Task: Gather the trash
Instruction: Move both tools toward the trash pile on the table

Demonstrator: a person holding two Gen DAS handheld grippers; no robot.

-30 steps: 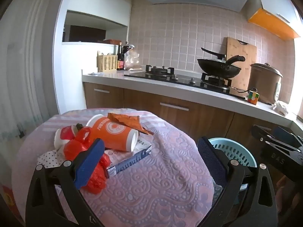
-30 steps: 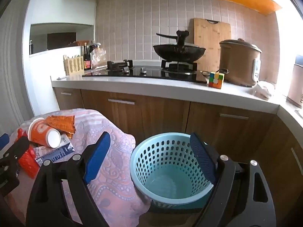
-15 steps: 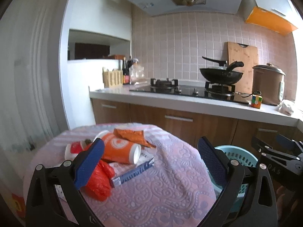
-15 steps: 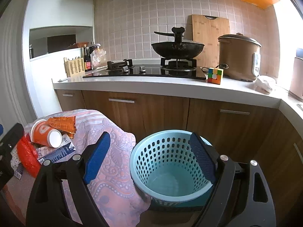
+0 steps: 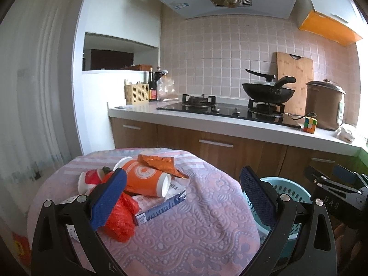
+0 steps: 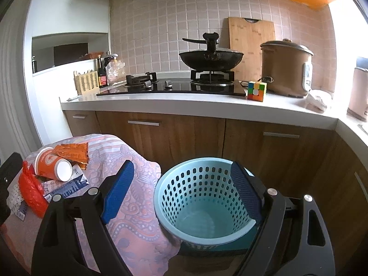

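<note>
A pile of trash lies on the round table with the pink cloth (image 5: 188, 237): an orange paper cup (image 5: 143, 179) on its side, an orange foil wrapper (image 5: 158, 163), a red plastic bag (image 5: 120, 218), a blue-and-white box (image 5: 161, 207) and a small red-and-white cup (image 5: 88, 179). My left gripper (image 5: 181, 197) is open and empty above the table, just right of the pile. My right gripper (image 6: 181, 191) is open and empty over the rim of the light blue perforated basket (image 6: 202, 197), which is empty. The cup (image 6: 51, 166) and bag (image 6: 31, 189) also show in the right wrist view.
The basket (image 5: 283, 191) stands on the floor between the table and wooden cabinets (image 6: 165, 135). The counter behind holds a gas hob with a black wok (image 6: 211, 57), a cutting board, a brown rice cooker (image 6: 286, 67) and a colour cube (image 6: 256, 90).
Both views have tilted upward, so the left gripper sits higher and further back from the pile. The right gripper stays over the basket. Both stay open.
</note>
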